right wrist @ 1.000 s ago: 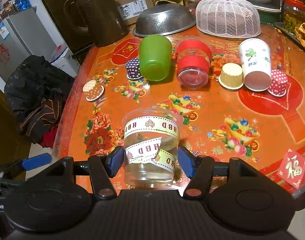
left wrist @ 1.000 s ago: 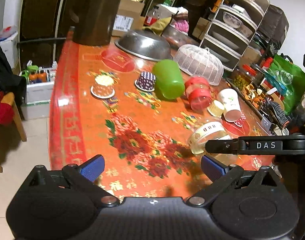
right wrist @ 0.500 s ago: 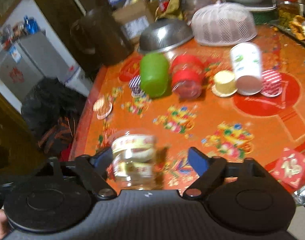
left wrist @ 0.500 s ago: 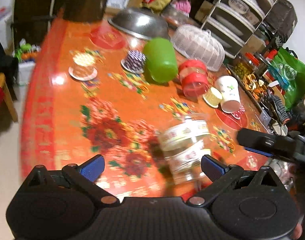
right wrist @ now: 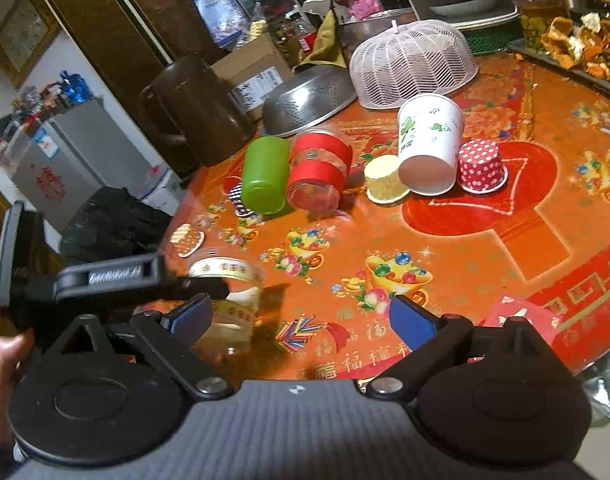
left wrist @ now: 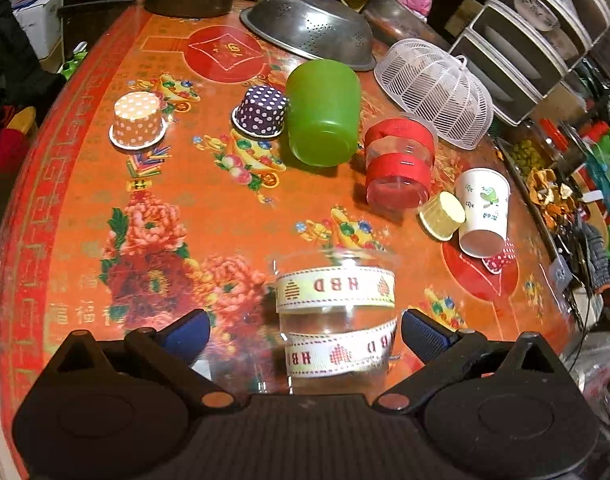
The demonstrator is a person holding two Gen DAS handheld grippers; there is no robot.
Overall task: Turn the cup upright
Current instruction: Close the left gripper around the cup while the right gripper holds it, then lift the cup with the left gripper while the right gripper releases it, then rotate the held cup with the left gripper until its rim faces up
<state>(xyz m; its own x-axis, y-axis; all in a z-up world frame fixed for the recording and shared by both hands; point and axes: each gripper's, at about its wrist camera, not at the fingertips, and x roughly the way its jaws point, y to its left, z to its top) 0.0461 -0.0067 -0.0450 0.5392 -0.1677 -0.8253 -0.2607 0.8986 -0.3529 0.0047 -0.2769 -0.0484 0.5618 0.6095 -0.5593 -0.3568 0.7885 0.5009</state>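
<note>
A clear plastic cup with HBD ribbon (left wrist: 336, 320) stands between the spread jaws of the left gripper (left wrist: 305, 330), untouched, on the red floral table (left wrist: 85, 208). Only the right wrist view shows the right gripper (right wrist: 301, 318), jaws wide and empty, and a red polka-dot paper cup (right wrist: 481, 166) behind a white paper cup (right wrist: 429, 144).

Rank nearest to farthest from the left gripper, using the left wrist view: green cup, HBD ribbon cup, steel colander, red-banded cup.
1. HBD ribbon cup, between the open fingers of the left gripper.
2. Red-banded cup, on its side, right of centre.
3. Green cup, on its side, just beyond and left of it.
4. Steel colander, overturned at the far edge.
</note>
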